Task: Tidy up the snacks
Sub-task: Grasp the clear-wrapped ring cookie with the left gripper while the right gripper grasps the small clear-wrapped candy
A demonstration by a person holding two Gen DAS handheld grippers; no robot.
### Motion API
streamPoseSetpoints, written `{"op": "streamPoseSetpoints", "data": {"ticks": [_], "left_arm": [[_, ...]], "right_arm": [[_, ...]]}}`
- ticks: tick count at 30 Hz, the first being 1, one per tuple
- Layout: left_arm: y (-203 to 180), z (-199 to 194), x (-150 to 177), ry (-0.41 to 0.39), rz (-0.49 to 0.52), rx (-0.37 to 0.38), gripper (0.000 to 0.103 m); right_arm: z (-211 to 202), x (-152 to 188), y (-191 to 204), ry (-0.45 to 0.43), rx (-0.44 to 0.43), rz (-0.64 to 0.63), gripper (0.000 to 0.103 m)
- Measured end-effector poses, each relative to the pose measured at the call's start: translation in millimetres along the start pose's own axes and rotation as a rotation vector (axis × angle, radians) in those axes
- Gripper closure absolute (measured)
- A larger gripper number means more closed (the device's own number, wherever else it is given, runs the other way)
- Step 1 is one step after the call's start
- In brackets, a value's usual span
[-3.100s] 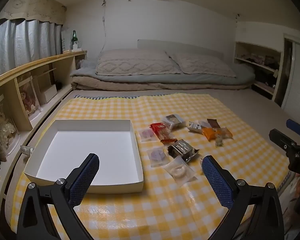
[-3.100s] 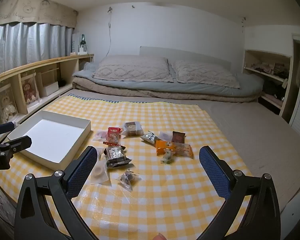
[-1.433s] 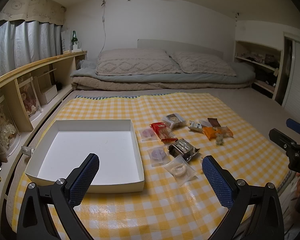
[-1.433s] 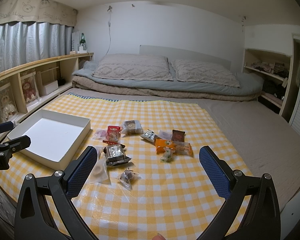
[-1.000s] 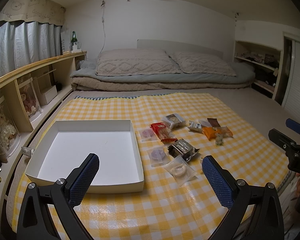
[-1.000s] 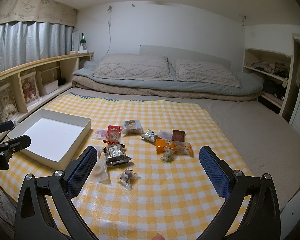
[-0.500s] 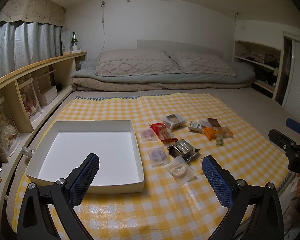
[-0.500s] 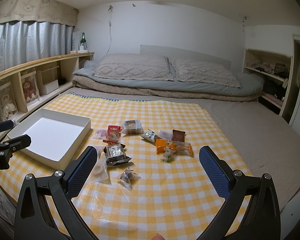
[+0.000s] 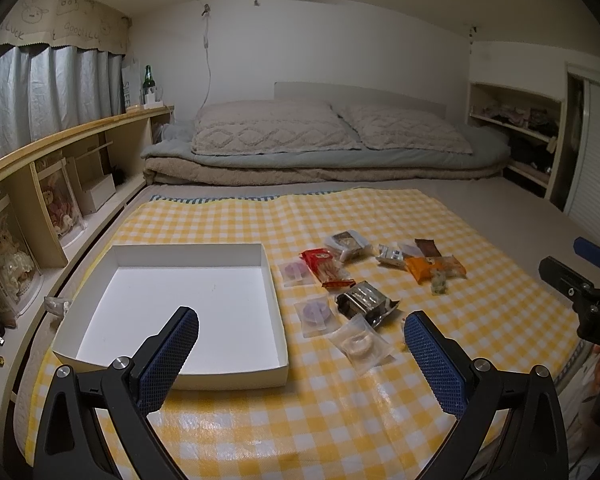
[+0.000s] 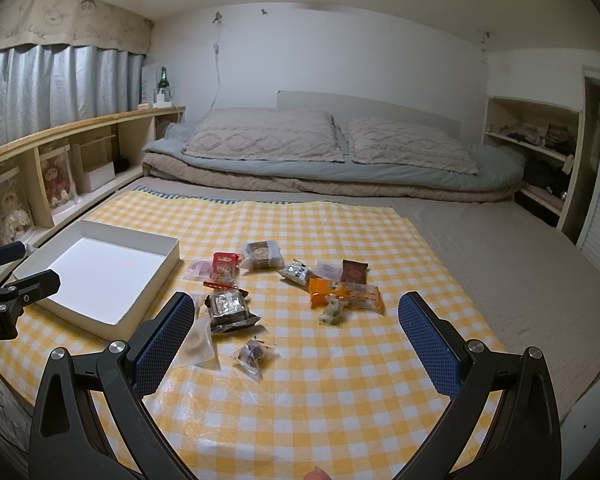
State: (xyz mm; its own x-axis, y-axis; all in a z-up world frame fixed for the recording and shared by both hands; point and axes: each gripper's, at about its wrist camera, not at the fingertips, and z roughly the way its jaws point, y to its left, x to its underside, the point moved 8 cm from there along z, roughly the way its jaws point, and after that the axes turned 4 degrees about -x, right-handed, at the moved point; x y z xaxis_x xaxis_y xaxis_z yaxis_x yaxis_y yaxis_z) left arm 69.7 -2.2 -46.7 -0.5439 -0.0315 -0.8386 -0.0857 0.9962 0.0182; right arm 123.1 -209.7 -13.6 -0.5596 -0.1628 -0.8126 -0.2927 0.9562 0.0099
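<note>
An empty white shallow box (image 9: 278, 334) (image 10: 168, 258) lies on the left of a yellow checked cloth (image 9: 340, 400) (image 10: 320, 380) on the bed. Several wrapped snacks lie loose to its right: a red packet (image 9: 325, 266) (image 10: 225, 266), an orange packet (image 9: 434, 267) (image 10: 342, 290), a dark foil packet (image 9: 366, 300) (image 10: 228, 306), clear wrapped pieces (image 9: 358, 340) (image 10: 254, 354). My left gripper (image 9: 300, 354) is open and empty, above the box's near right corner. My right gripper (image 10: 294, 334) is open and empty, near the snacks' front.
Folded bedding and two pillows (image 9: 332, 132) lie at the head of the bed. A wooden shelf unit (image 9: 60, 160) with dolls and a green bottle (image 9: 150, 80) runs along the left. Open shelves (image 9: 516, 136) stand at the right. The bed edge is near.
</note>
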Motion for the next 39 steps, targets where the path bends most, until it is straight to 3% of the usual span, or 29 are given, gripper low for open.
{"op": "streamPoseSetpoints", "data": {"ticks": [6,12,18,23,30,35,39], "left_arm": [[-4,-6,-10,0.005,-0.001,0.034,0.0],[-13,18,-4,0.097,-0.014,0.085,0.0],[-27,50,1,0.207,-0.018,0.117,0.0],[-32,73,3,0.293,-0.067,0.167,0.0],[-29,99,12,0.39,-0.165,0.194,0.0],[-29,117,18,0.437,-0.28,0.209,0.0],[-27,131,23,0.493,-0.373,0.218,0.0]], "right_arm": [[-2,-2,1,-0.002,-0.011,-0.001,0.0],[6,-11,-1,0.015,0.0,-0.028,0.0],[27,-14,-5,0.092,-0.058,0.014,0.0],[64,-7,-10,0.226,-0.131,0.086,0.0],[126,32,-5,0.52,-0.27,0.325,0.002],[162,73,0,0.702,-0.282,0.494,0.026],[185,103,11,0.812,-0.284,0.545,0.036]]}}
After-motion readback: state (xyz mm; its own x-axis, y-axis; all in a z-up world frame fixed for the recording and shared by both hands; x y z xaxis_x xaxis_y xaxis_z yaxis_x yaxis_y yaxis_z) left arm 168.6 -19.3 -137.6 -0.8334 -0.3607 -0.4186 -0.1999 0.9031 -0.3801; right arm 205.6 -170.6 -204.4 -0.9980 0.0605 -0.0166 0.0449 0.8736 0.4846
